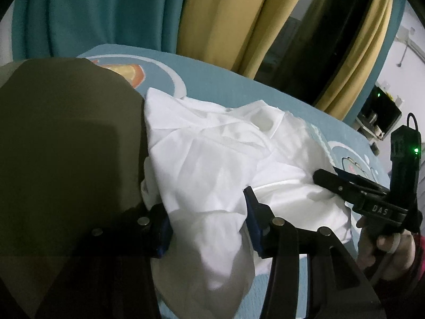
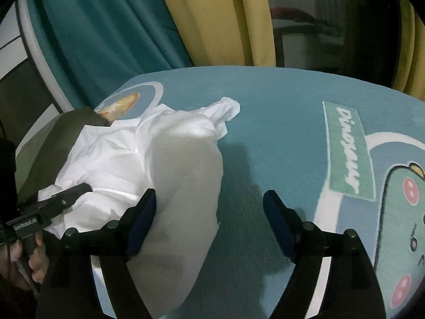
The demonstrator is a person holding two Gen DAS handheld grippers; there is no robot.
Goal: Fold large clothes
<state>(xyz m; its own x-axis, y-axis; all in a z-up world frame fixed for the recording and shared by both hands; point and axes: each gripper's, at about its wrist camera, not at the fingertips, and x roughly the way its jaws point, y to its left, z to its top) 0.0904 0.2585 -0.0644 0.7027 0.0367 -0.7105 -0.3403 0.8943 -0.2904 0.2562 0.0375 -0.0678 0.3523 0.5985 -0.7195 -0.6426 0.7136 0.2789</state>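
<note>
A crumpled white garment (image 1: pixel 212 154) lies bunched on a blue printed bedsheet (image 1: pixel 225 79), next to a dark olive cloth (image 1: pixel 66 133). My left gripper (image 1: pixel 204 204) stands open over the near part of the white garment. A fold of it lies between the blue pads, and I see no pinch. In the right wrist view the white garment (image 2: pixel 159 159) rests against the left finger (image 2: pixel 144 212) of my right gripper (image 2: pixel 209 194), which is wide open over bare sheet. Each gripper shows in the other's view, right gripper (image 1: pixel 329 179) and left gripper (image 2: pixel 79 190), both at the garment's edge.
Teal curtains (image 2: pixel 106 26) and yellow curtains (image 2: pixel 212 18) hang behind the bed. The sheet carries a "Dinosaur" label (image 2: pixel 345 148) and cartoon prints at the right. A hand (image 1: pixel 385 247) holds the right gripper's handle. A device with a green light (image 1: pixel 379 106) stands past the bed's far right edge.
</note>
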